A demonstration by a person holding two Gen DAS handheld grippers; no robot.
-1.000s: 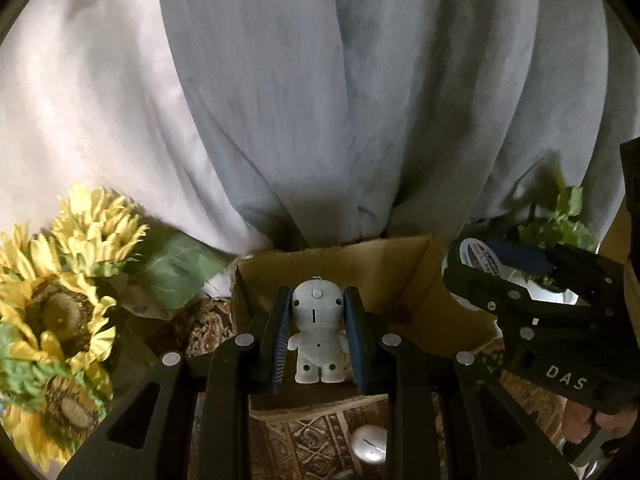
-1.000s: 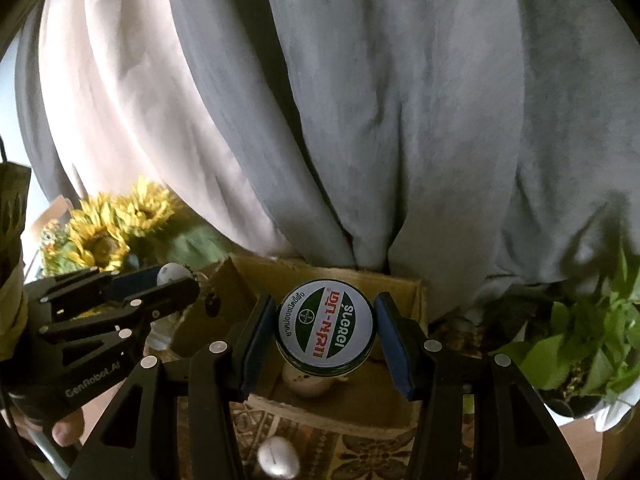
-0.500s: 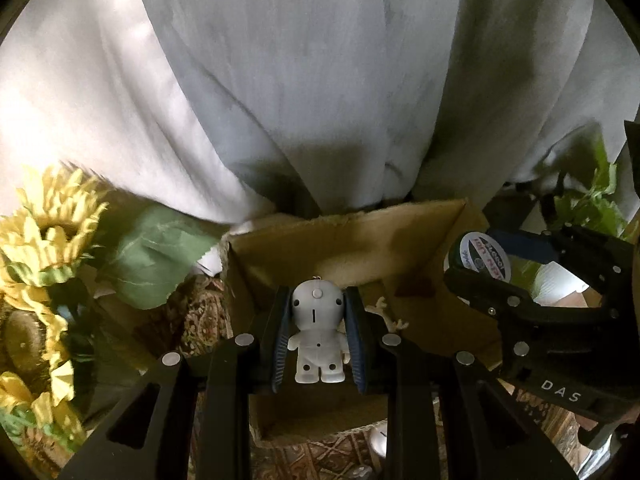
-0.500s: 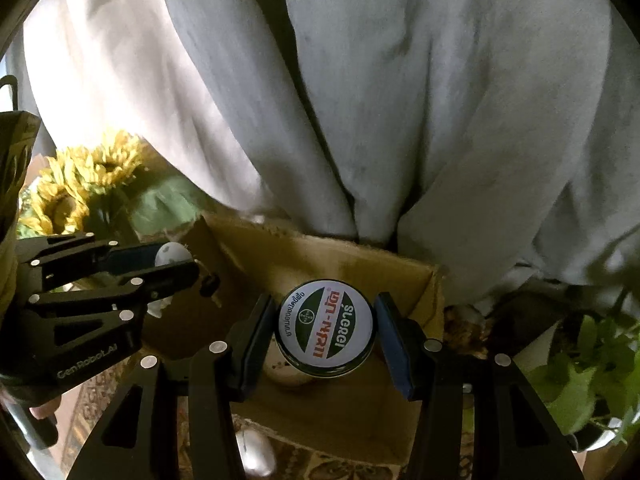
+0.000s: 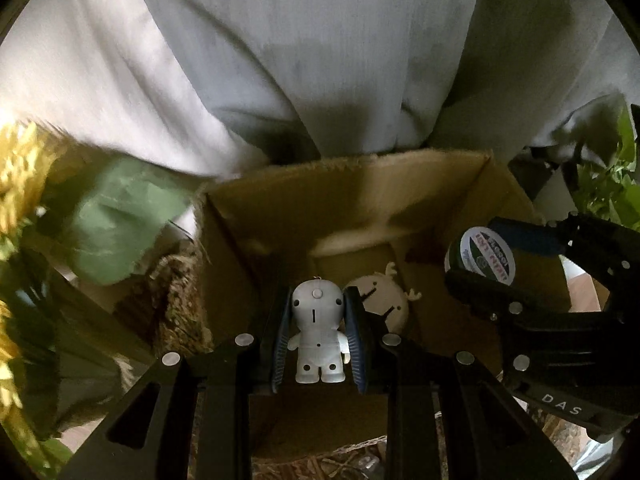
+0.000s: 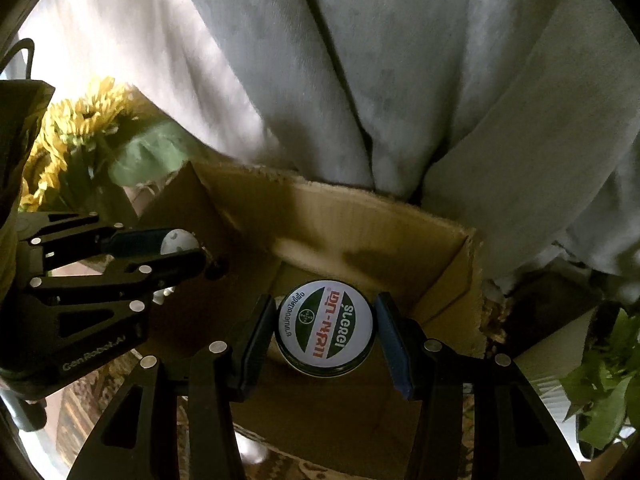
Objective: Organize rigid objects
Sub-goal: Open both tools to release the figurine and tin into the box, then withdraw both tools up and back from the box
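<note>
A: Nearest, what does each gripper carry?

B: The left gripper [image 5: 318, 336] pinches a white figurine [image 5: 319, 334] by its sides, jaws nearly together. The right gripper [image 6: 325, 330] clamps a round tin [image 6: 325, 326] across its rim, jaws partly spread to that width.

A: Why held so?

B: Probably to lower both upright into the cardboard box [image 5: 400, 184] just beyond; both hang over its opening.

A: Anything inside?

B: A round white toy [image 5: 380, 300] lies on the box floor. Farther off are sunflowers [image 6: 76, 128] and a grey curtain [image 6: 400, 60].
</note>
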